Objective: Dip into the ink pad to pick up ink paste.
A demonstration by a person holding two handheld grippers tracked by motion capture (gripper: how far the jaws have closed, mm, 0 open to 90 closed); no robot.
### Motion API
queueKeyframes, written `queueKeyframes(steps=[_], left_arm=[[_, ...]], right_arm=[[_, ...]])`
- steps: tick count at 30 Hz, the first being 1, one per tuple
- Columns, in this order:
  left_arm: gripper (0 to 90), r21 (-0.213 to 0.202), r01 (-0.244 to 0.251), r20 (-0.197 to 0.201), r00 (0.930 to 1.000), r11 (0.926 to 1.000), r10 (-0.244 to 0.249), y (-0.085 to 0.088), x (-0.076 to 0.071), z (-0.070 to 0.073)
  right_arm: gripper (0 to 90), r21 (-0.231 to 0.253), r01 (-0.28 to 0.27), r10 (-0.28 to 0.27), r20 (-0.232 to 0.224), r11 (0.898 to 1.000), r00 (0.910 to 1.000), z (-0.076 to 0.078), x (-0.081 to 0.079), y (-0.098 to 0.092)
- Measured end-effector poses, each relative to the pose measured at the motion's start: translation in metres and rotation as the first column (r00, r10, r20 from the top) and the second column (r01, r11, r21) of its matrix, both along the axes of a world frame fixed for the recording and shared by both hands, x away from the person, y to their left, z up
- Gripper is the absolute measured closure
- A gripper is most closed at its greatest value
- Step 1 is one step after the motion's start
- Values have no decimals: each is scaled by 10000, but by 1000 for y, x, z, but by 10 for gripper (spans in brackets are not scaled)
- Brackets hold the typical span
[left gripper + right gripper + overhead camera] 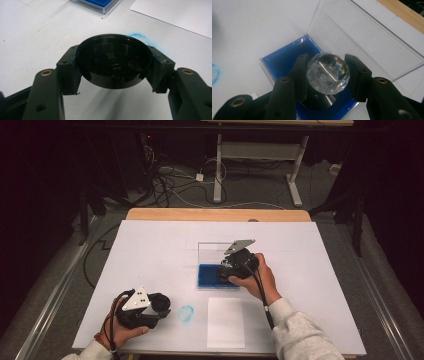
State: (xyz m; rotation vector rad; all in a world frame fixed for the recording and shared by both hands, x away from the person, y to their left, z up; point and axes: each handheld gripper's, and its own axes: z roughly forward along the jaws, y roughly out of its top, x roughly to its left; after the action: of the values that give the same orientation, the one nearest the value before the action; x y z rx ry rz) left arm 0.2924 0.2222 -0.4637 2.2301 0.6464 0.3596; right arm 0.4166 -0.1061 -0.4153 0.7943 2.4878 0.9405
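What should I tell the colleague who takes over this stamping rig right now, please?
Left hand-held gripper: shut on the round black plastic cap, held low over the white table at its near left.
Right hand-held gripper: shut on the faceted clear crystal-handled stamp, over the blue ink pad in its clear hinged case; whether it touches the pad is hard to tell.
Done: cap off, case lid open; a blue ink smudge lies beside the white sheet of paper.
Left: probably ink the stamp, press it on the paper, recap.
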Motion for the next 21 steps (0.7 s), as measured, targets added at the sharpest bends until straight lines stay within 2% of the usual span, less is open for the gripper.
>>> queueKeyframes(steps=[4, 12, 17, 21], left_arm=[[364, 24, 10, -24, 10000, 10000, -10, 0, 0, 0], [364, 39, -11, -39, 10000, 10000, 11, 0, 0, -1], [364, 59, -38, -15, 10000, 10000, 38, -1, 0, 0], [364, 76, -70, 26, 10000, 9999, 70, -1, 0, 0]], right_arm=[[576, -10, 58, -58, -88, 10000, 9999, -3, 0, -2], [575, -83, 196, -196, 9, 9998, 9998, -10, -2, -4], [575, -217, 279, -272, 307, 9994, 9992, -13, -5, 2], [575, 91, 319, -319, 94, 9995, 9994, -14, -1, 0]])
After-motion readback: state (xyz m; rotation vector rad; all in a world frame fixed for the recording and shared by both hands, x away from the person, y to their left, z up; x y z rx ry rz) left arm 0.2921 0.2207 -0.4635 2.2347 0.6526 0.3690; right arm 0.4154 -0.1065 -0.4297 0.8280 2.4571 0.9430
